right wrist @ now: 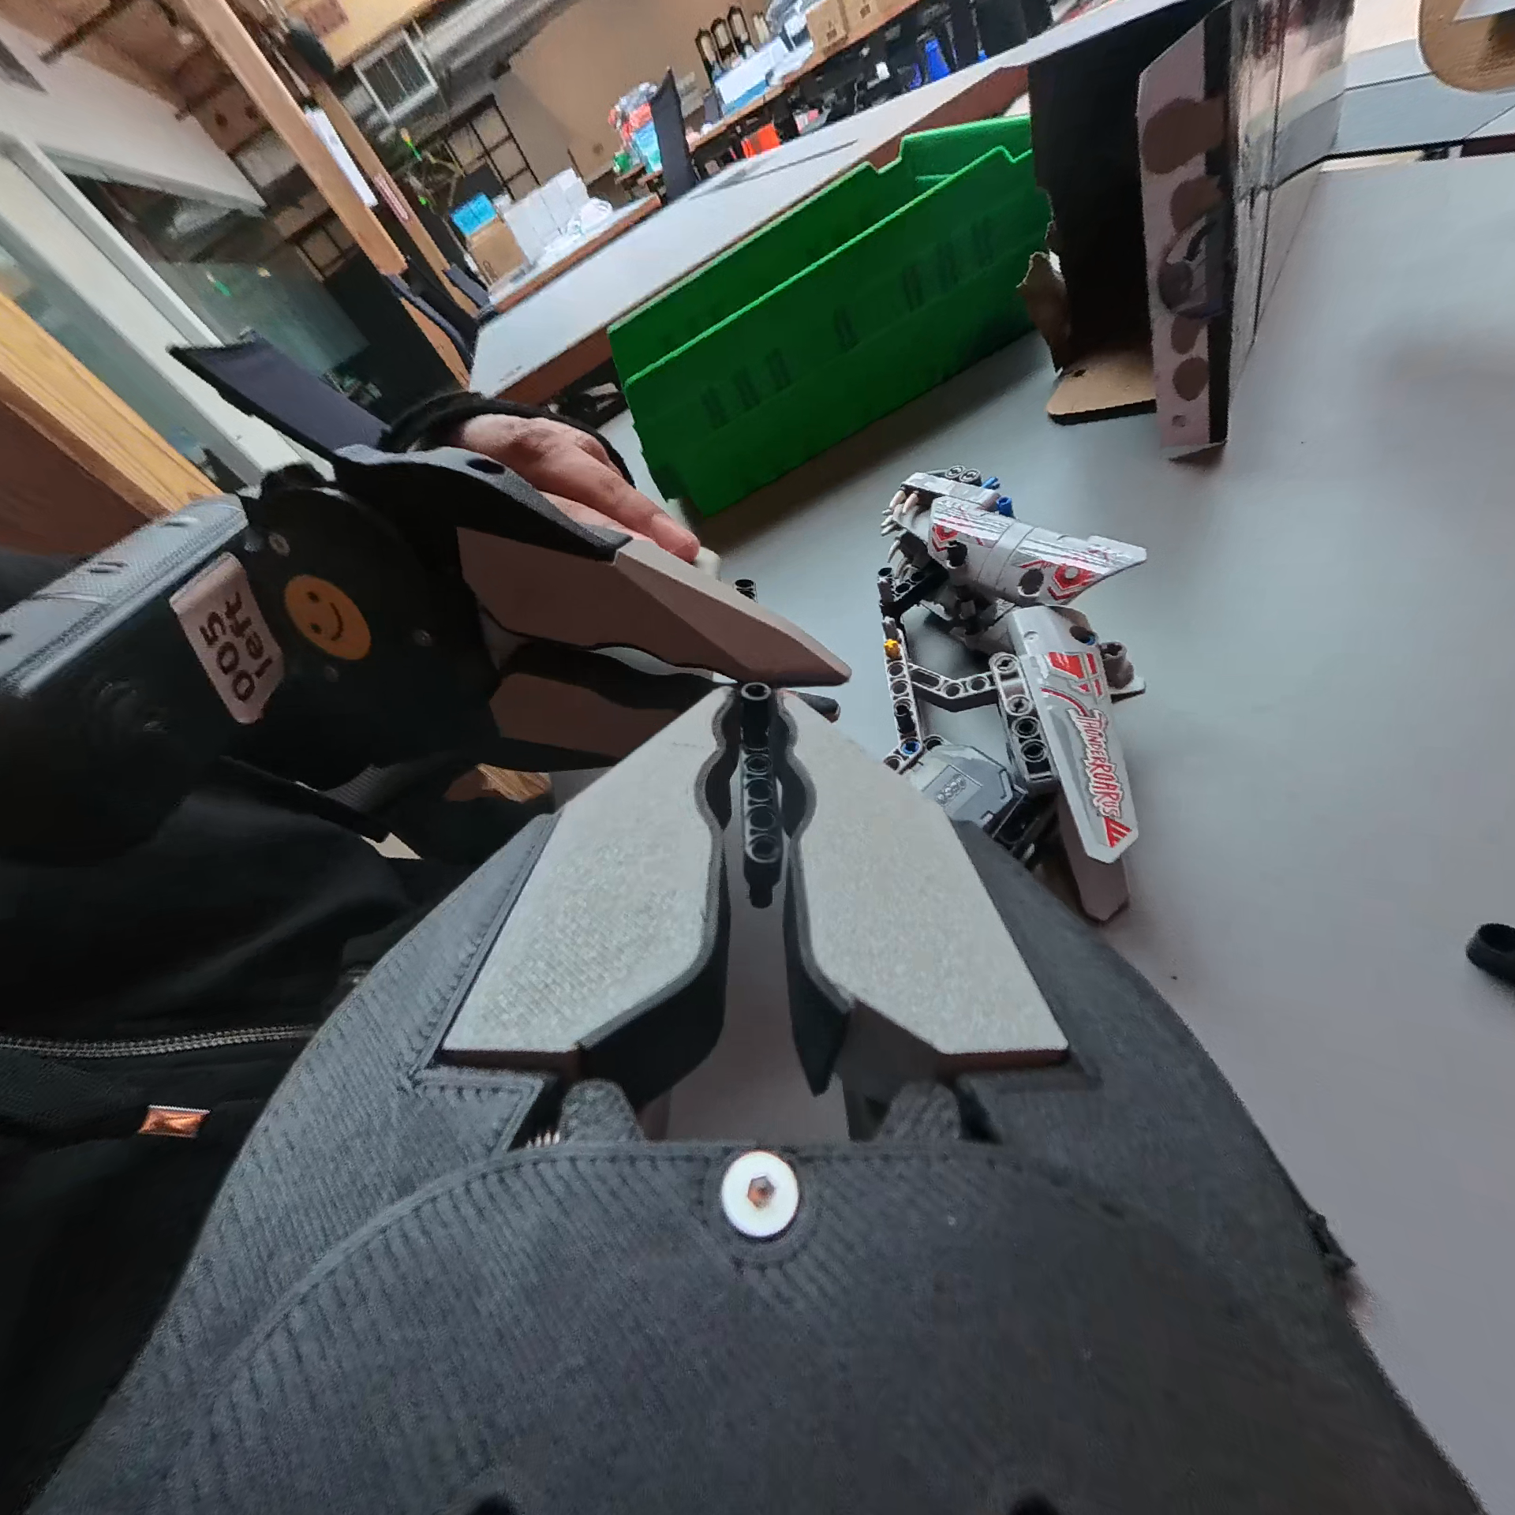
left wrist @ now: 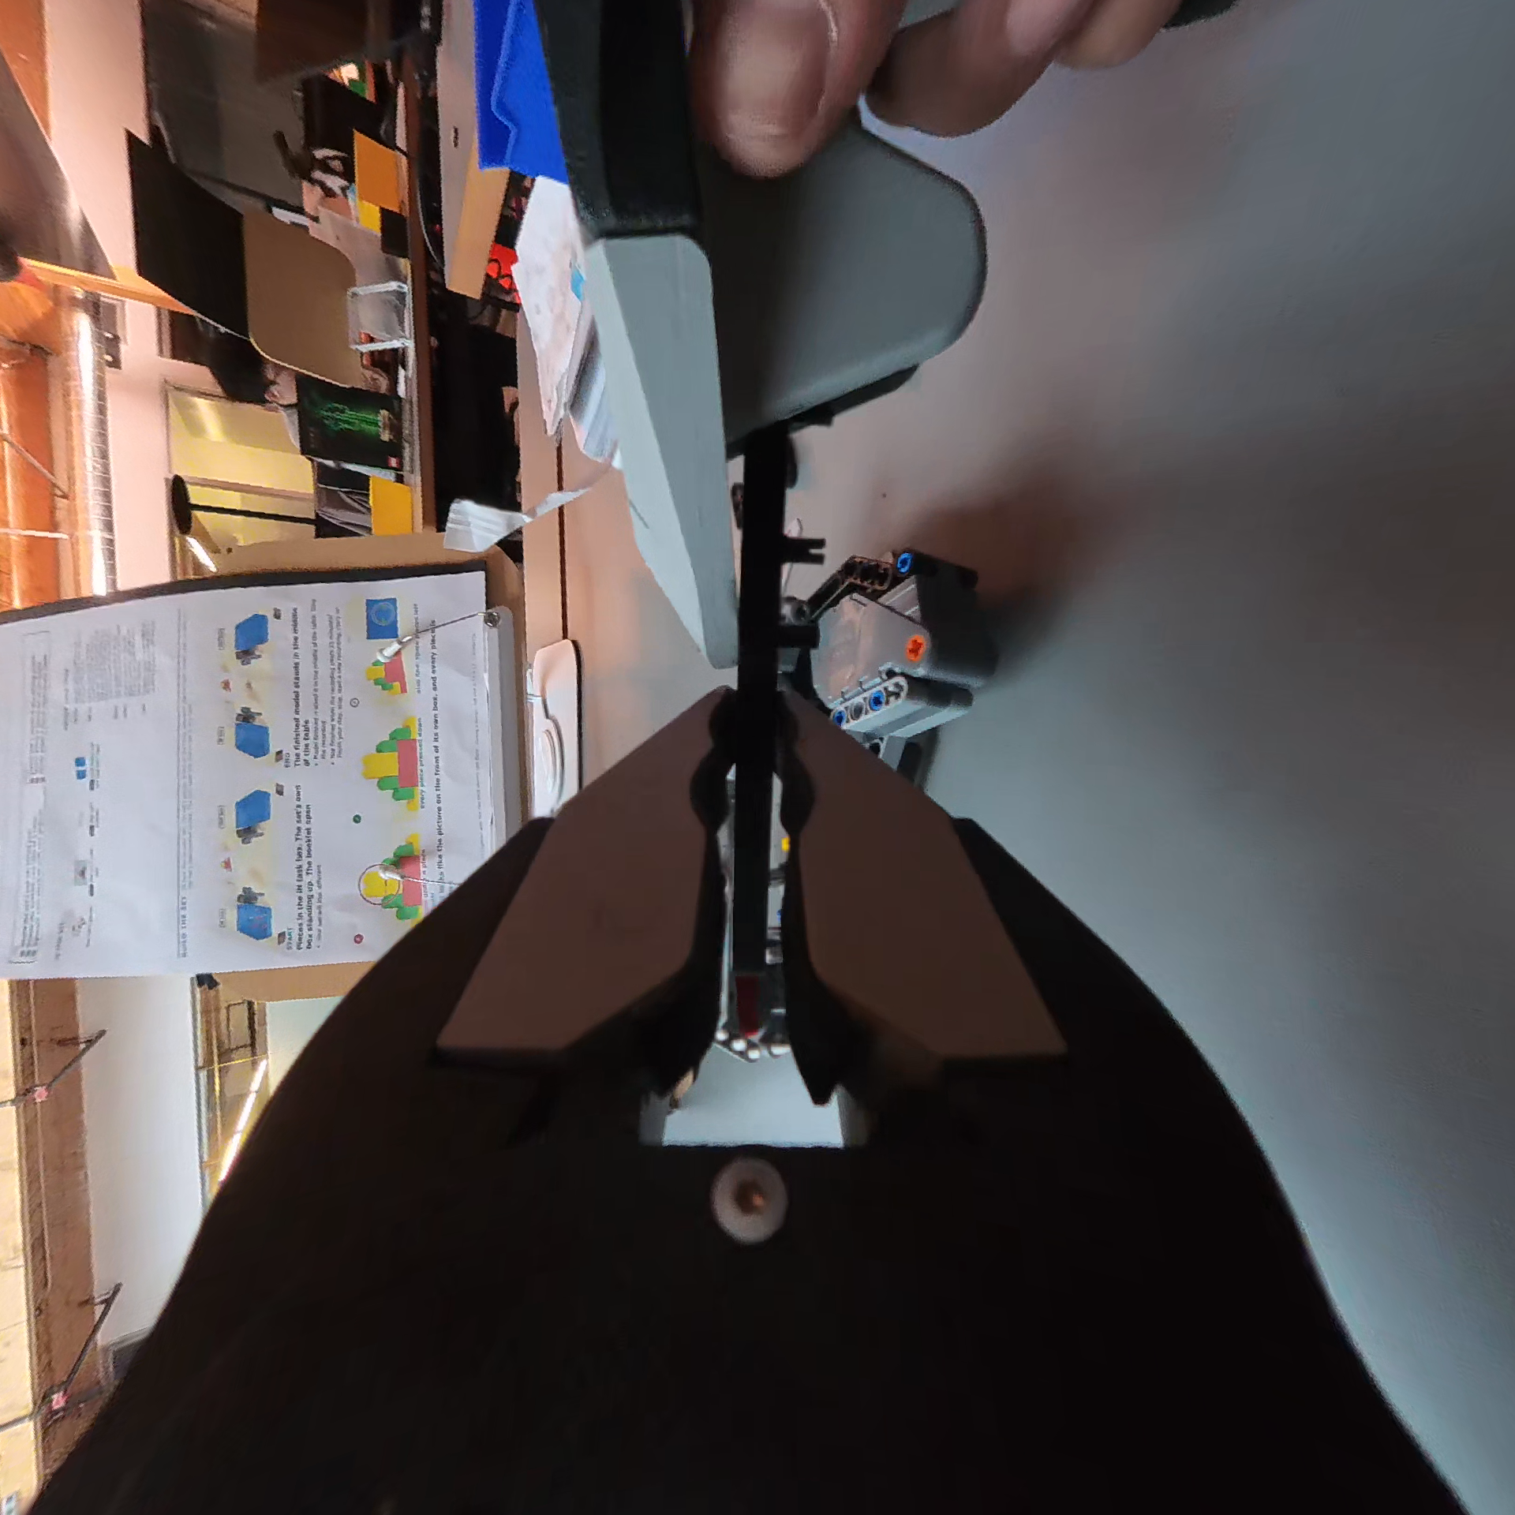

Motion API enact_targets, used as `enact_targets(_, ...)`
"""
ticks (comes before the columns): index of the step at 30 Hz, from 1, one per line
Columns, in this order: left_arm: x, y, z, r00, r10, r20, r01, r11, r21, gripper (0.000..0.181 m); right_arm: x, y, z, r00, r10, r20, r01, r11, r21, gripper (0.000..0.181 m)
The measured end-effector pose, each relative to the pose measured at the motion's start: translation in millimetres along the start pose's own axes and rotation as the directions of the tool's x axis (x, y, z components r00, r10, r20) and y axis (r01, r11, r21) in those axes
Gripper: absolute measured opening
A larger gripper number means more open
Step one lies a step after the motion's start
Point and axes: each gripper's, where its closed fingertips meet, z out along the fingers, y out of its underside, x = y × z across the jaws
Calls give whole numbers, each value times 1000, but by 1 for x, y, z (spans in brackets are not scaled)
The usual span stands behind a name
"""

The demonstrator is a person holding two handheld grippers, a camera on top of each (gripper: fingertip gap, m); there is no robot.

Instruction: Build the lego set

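A long black holed beam (right wrist: 758, 787) is held above the grey table (right wrist: 1312, 738) by both grippers. My right gripper (right wrist: 758, 721) is shut on it along its length. My left gripper (right wrist: 775, 687) comes in from the left and is shut on its far end. In the left wrist view my left gripper (left wrist: 754, 717) clamps the black beam (left wrist: 758, 566), and the grey fingers (left wrist: 672, 459) of the right gripper close on it farther up. The partly built grey-and-white model with red decals (right wrist: 1025, 656) lies on the table to the right; it also shows in the left wrist view (left wrist: 893, 648).
Green bins (right wrist: 820, 328) stand behind the model, and an open cardboard box (right wrist: 1197, 246) stands at the back right. A small black ring (right wrist: 1492, 943) lies at the right edge. A printed instruction sheet (left wrist: 246, 779) stands at the left. A person's hand (left wrist: 779, 82) grips the right gripper. My left and right fingertips are right by each other.
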Motion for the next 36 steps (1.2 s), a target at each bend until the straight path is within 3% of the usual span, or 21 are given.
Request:
enact_targets(6, 3, 5, 4, 999, -46, 6, 46, 998, -39, 4, 9, 0, 4, 1000, 16, -27, -15, 1000, 7, 1)
enact_targets(19, -1, 16, 0, 987, 154, -53, -157, 986, -57, 5, 12, -10, 12, 989, 148, 10, -147, 977, 155, 0)
enact_targets(25, -1, 14, -1, 989, 137, -58, -140, 989, -43, 5, 12, -15, 9, 984, 173, 37, -177, 960, 218, 0)
enact_targets(27, 33, -2, -6, 969, 157, -192, -146, 987, 70, 3, 21, -39, -9, 981, 191, 30, -188, 906, 380, 1)
enact_targets(28, 47, -2, -3, 963, 192, -192, -184, 981, 55, 2, 26, -53, -23, 979, 199, 52, -203, 886, 416, 0)
enact_targets(30, 39, 10, 6, 983, 137, -123, -140, 990, -17, 2, 29, -53, -32, 985, 173, 18, -170, 939, 298, 1)
enact_targets(32, 27, 17, 7, 988, 12, -156, -13, 1000, -7, 5, 34, -55, -42, 989, 51, -139, -15, 968, 252, 2)
enact_targets(34, 16, 15, 3, 993, 65, -103, -64, 998, 13, 4, 44, -47, -50, 965, -20, -263, 60, 988, 145, 2)
enact_targets(36, 18, 16, 4, 992, 47, -120, -48, 999, -5, 5, 67, -21, -55, 925, -32, -378, 25, 999, -23, 2)
